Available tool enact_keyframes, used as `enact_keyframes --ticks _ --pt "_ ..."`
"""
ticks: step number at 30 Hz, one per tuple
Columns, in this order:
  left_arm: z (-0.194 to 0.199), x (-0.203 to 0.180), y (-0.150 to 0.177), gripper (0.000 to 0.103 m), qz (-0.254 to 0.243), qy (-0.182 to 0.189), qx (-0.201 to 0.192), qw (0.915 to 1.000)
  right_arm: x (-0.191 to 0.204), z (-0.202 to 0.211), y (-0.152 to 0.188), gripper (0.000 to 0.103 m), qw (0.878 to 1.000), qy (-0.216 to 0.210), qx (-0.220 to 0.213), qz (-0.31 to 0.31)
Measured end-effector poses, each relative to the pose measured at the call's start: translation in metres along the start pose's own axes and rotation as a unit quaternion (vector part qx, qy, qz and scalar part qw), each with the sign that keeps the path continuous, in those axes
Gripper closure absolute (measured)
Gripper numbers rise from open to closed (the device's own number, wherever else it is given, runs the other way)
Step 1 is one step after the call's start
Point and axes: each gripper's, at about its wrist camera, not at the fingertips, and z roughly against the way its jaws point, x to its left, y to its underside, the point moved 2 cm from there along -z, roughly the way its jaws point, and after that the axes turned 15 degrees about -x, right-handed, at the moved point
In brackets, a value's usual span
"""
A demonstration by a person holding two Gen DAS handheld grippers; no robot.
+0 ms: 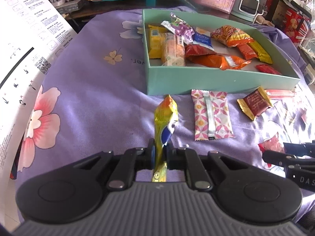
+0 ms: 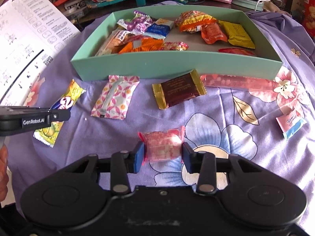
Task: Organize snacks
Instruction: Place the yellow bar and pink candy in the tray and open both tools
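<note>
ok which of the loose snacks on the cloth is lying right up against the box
The long clear pink tube pack, resting along the teal box's front wall. The others lie farther out on the cloth.

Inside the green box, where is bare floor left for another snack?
In the shallow mint-green cardboard box, bare grey floor shows mid-front, between the orange crinkled packet and the red packet. The back and left are crowded with overlapping wrappers.
</note>
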Motion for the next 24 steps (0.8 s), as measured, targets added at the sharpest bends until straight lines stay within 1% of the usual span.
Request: enact_keyframes --ticks 6,12,18,21,24 --pt "0.018 -0.005 -0.013 0.093 0.0 0.02 -0.018 0.9996 -0.005 0.009 -0.01 0.063 1.0 -0.007 -0.015 -0.021" --pt "0.03 -0.016 -0.042 0.093 0.002 0.04 -0.048 0.998 -0.013 0.018 -0.031 0.063 0.998 -0.015 -0.041 -0.043" --pt "0.013 -0.023 -0.088 0.093 0.025 0.046 -0.074 0.9959 -0.024 0.015 -0.066 0.063 0.996 -0.02 -0.066 -0.061" --pt "-0.002 -0.03 -0.112 0.093 0.041 0.062 -0.08 0.994 -0.03 0.007 -0.082 0.063 0.995 -0.02 -0.073 -0.072" --pt "-0.017 -0.037 -0.128 0.093 0.048 0.07 -0.082 0.993 -0.039 -0.003 -0.099 0.063 0.993 -0.018 -0.076 -0.093"
